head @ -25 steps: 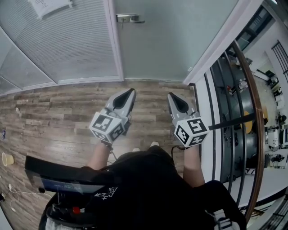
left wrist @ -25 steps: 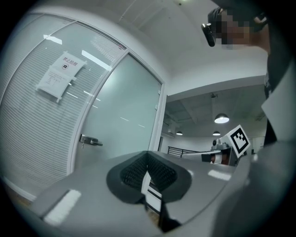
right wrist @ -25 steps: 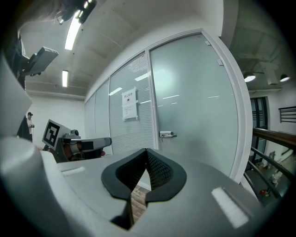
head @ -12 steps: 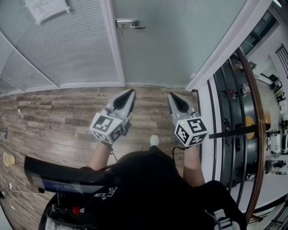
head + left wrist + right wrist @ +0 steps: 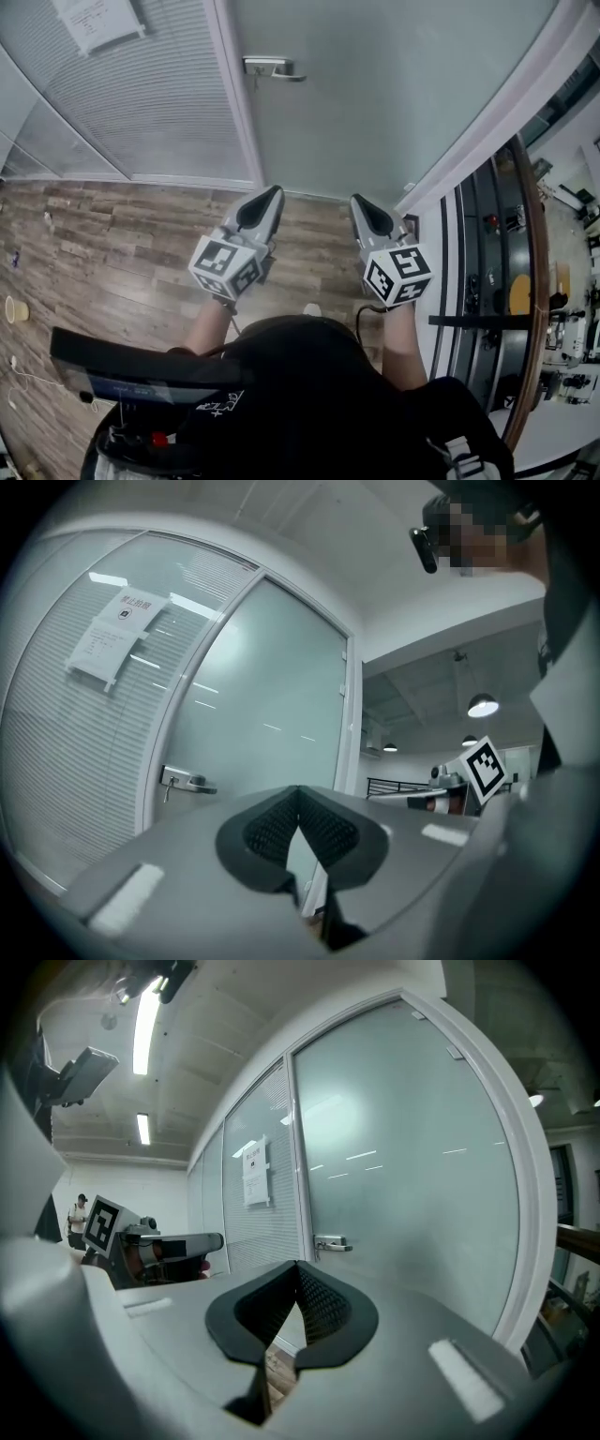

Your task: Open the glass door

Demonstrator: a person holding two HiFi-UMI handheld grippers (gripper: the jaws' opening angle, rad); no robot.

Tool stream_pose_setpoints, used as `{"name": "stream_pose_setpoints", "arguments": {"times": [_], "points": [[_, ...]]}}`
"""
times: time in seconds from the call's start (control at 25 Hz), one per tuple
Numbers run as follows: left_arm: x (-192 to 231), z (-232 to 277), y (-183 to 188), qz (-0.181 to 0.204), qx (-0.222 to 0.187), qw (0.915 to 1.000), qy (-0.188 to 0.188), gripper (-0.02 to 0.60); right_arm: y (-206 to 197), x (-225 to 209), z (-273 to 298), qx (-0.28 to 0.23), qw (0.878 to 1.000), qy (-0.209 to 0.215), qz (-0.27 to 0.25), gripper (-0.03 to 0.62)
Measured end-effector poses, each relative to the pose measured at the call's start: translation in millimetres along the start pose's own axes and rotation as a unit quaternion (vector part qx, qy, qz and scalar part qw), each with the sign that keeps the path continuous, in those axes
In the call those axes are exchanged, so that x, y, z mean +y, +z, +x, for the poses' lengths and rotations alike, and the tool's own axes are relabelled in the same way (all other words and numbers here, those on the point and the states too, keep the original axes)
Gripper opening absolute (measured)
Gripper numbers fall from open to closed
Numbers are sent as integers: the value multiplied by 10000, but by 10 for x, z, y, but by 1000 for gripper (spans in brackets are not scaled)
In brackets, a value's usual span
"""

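The frosted glass door [image 5: 375, 84] stands closed ahead, with a metal lever handle [image 5: 272, 67] at its left edge. The same handle [image 5: 186, 782] shows in the left gripper view and the handle [image 5: 333, 1243] in the right gripper view. My left gripper [image 5: 273, 192] is shut with nothing in it, held level over the wooden floor, well short of the door. My right gripper [image 5: 358, 202] is beside it, also shut and empty. Both point toward the door, below the handle in the head view.
A frosted panel with blinds [image 5: 122, 103] and a posted paper [image 5: 97, 21] sits left of the door. A white frame [image 5: 506, 112] and a railing [image 5: 534, 281] run along the right. A paper cup [image 5: 13, 308] and a cable lie on the floor at left.
Both grippers and the person have moved forward toward the door; the door and its handle now sit nearer and lower in the head view. The jaws stayed shut.
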State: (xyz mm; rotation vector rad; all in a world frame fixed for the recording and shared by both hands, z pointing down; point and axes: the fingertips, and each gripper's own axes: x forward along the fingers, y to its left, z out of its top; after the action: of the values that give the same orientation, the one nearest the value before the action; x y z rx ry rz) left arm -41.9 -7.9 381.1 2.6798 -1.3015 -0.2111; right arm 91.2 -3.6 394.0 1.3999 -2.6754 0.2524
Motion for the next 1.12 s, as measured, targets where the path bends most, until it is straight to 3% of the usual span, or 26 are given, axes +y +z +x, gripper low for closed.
{"name": "stream_pose_setpoints", "arguments": {"times": [0.28,0.6,0.92,1.12], "points": [[-24,341,-127,105,126,9994,318,0,-61,-388,197,103,9992,395,49,2],[87,379,-173,107,262,9973,672,0,-207,-485,336,249,9973,655,210,3],[202,639,-136,180,204,9987,438,0,-147,-603,494,219,9983,508,169,2],[500,870,-223,109,271,9992,268,0,-144,-712,821,249,9990,338,174,2]]}}
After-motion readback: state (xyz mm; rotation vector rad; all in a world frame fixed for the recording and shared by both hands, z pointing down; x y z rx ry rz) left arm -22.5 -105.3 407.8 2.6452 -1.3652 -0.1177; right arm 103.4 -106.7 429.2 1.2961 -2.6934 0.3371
